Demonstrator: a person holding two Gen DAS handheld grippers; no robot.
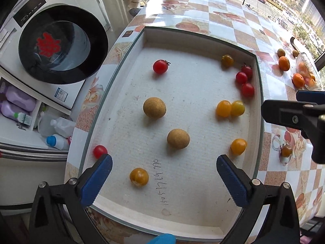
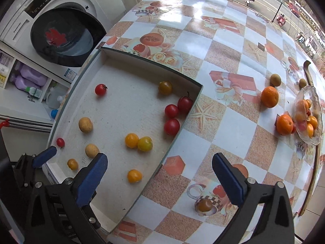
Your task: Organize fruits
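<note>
A shallow white box tray (image 1: pixel 259 93) (image 2: pixel 182 122) lies on the table and holds red tomatoes (image 1: pixel 244 81) (image 2: pixel 171 122), yellow tomatoes (image 1: pixel 229 108) (image 2: pixel 138 141), two tan longans (image 1: pixel 154 108) (image 2: pixel 85 124) and a brownish tomato (image 1: pixel 227 61) (image 2: pixel 165 87). My left gripper (image 1: pixel 164 177) is open and empty over the tray's near end, with a yellow tomato (image 1: pixel 139 176) between its fingers. My right gripper (image 2: pixel 160 174) is open and empty over the tray's right wall. A brownish tomato (image 2: pixel 205 205) (image 1: pixel 286 150) lies on the table by its right finger.
Two oranges (image 2: pixel 269 97) (image 1: pixel 284 63) and small brown fruits (image 2: pixel 275 79) lie at the table's right side next to a glass bowl (image 2: pixel 316 109) of fruit. A washing machine (image 1: pixel 61 44) (image 2: pixel 65 32) with bottles below stands beyond the table's left edge.
</note>
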